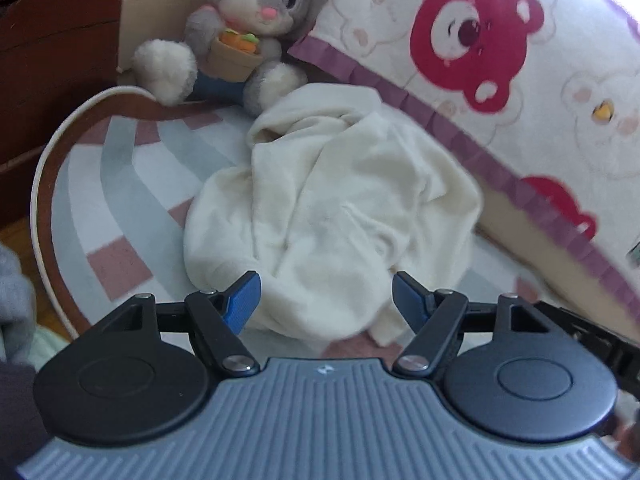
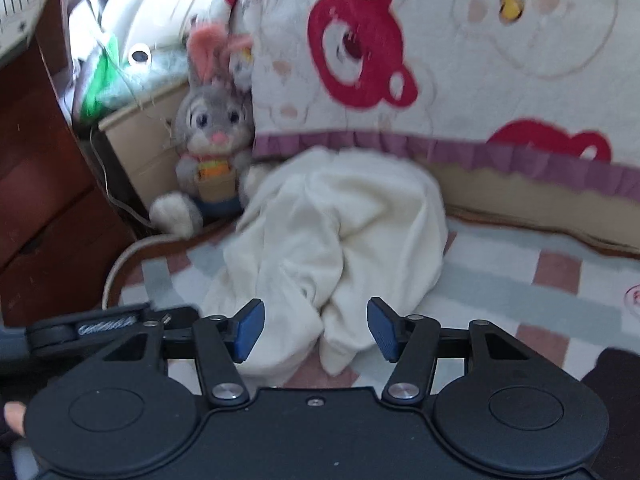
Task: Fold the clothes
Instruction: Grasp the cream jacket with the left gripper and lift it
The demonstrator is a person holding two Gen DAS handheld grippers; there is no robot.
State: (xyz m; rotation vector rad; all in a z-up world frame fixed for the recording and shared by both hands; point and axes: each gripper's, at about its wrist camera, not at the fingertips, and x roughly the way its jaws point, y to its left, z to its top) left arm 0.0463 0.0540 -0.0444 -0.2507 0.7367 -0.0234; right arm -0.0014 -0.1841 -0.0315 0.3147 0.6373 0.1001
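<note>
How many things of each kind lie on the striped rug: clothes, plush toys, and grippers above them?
Clothes: 1, the crumpled cream fleece garment.
Plush toys: 1, the grey rabbit plush toy at the rug's far edge.
Grippers: 2, the left gripper and the right gripper, both open.
Total: 4

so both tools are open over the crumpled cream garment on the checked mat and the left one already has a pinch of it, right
Not quite. The left tool holds nothing: in the left wrist view its blue pads stand wide apart with the cream garment lying loose between and beyond them. The rest holds: the right tool is open too, and the garment lies crumpled on the checked mat.
</note>
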